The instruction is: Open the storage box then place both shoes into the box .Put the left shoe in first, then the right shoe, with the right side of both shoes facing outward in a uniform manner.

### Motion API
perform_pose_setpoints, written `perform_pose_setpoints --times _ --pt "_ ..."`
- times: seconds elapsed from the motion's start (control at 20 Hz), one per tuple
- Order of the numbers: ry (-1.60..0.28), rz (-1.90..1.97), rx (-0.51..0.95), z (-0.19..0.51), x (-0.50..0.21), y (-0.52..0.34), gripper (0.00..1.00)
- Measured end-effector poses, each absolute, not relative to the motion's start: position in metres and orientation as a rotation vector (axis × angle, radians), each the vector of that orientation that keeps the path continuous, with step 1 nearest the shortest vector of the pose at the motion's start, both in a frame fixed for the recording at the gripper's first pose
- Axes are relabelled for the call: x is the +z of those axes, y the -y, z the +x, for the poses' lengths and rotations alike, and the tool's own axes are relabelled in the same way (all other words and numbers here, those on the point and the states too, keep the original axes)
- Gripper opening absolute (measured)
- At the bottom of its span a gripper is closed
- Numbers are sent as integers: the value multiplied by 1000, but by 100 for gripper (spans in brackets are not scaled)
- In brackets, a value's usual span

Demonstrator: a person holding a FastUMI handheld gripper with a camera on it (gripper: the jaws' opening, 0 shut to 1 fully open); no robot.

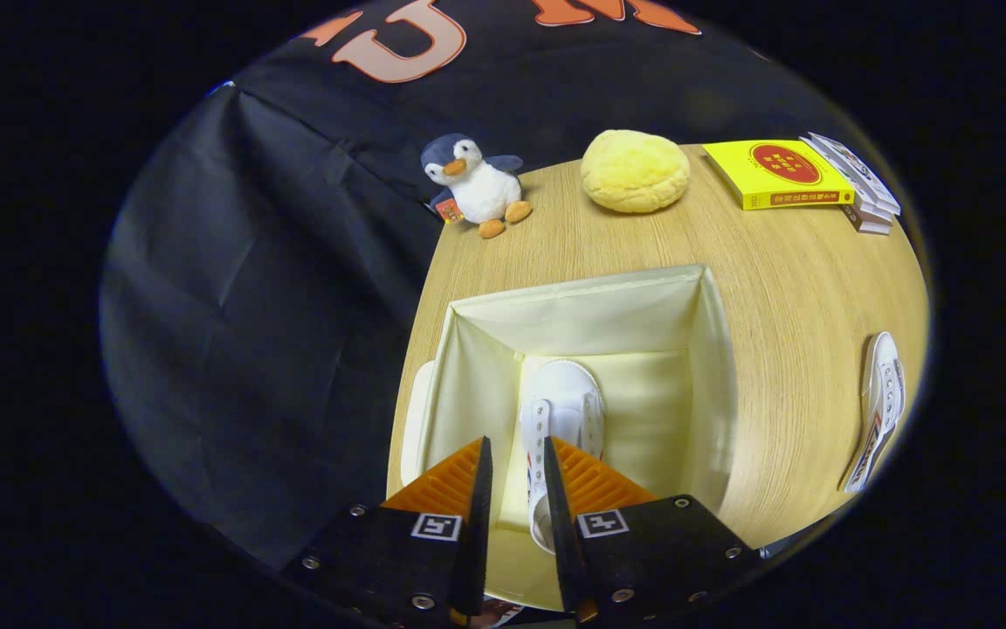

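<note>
**Gripper over open box, first shoe going in, second still out**

Gripper (516,454) is hanging above the storage box (477,384); its fingers are standing narrowly apart, the gap lining up with the near edge of a white shoe (560,411). Whether both fingers are pressing on it, I cannot tell. Box is sitting open, lid apparently off beside its left wall. That shoe is lying inside on the box floor, toe pointing away. The other shoe (878,411) is waiting on the table (800,288), well right of the box. Judging: roughly halfway; second shoe and orientation check remaining.
</note>
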State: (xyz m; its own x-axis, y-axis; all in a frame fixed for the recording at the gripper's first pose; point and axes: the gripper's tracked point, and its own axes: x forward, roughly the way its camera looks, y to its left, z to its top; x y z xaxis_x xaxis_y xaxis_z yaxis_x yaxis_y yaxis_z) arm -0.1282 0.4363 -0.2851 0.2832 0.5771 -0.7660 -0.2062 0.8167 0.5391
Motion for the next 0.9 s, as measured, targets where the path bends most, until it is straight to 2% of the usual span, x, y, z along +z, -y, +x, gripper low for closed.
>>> perform_pose_setpoints --times 0.45,0.65,0.9 --pt "-1020 352 539 -107 -264 -325 71" --pt "-915 328 469 -90 -268 -260 78" --pt "-908 267 348 -91 -298 -172 79"
